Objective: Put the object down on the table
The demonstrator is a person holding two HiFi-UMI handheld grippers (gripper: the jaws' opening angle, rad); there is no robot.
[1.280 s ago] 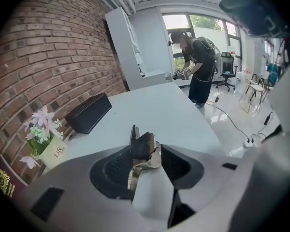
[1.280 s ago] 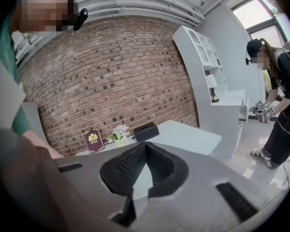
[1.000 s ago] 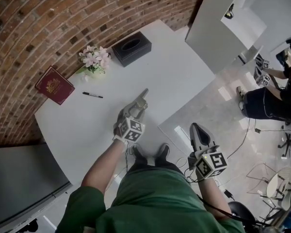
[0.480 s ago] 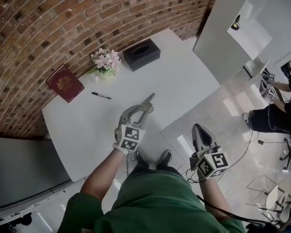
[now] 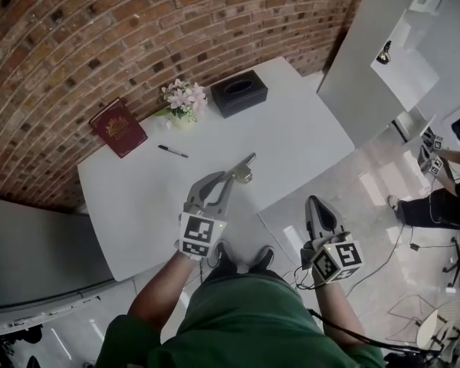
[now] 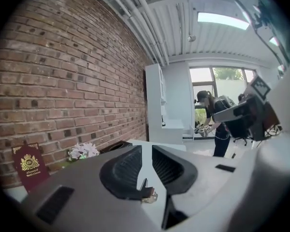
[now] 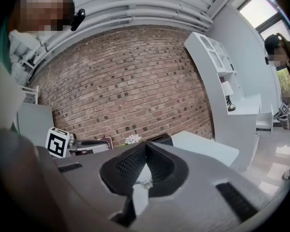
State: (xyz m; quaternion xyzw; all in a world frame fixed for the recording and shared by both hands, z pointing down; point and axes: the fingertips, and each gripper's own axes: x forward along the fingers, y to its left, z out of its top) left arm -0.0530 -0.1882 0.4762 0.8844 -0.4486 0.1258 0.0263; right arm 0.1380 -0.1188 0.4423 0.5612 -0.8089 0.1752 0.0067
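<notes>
A black pen (image 5: 172,151) lies flat on the white table (image 5: 291,140), between the red book and my left gripper and apart from both grippers. My left gripper (image 5: 244,167) is held up over the table's near half. Its jaws have just been closing and now stand a narrow gap apart with nothing between them, as the left gripper view shows of the left gripper (image 6: 146,149). My right gripper (image 5: 316,203) hangs off the table's near right edge over the floor. In its own view the right gripper (image 7: 145,146) has its tips touching and is empty.
Along the brick wall stand a red book (image 5: 118,126), a small bunch of pink flowers (image 5: 185,98) and a black tissue box (image 5: 239,92). A white shelf unit (image 5: 383,75) rises right of the table. A person (image 5: 452,167) sits at the far right.
My left gripper has lifted away from the tabletop toward the camera and its jaws have narrowed from wide open. The right gripper has hardly shifted.
</notes>
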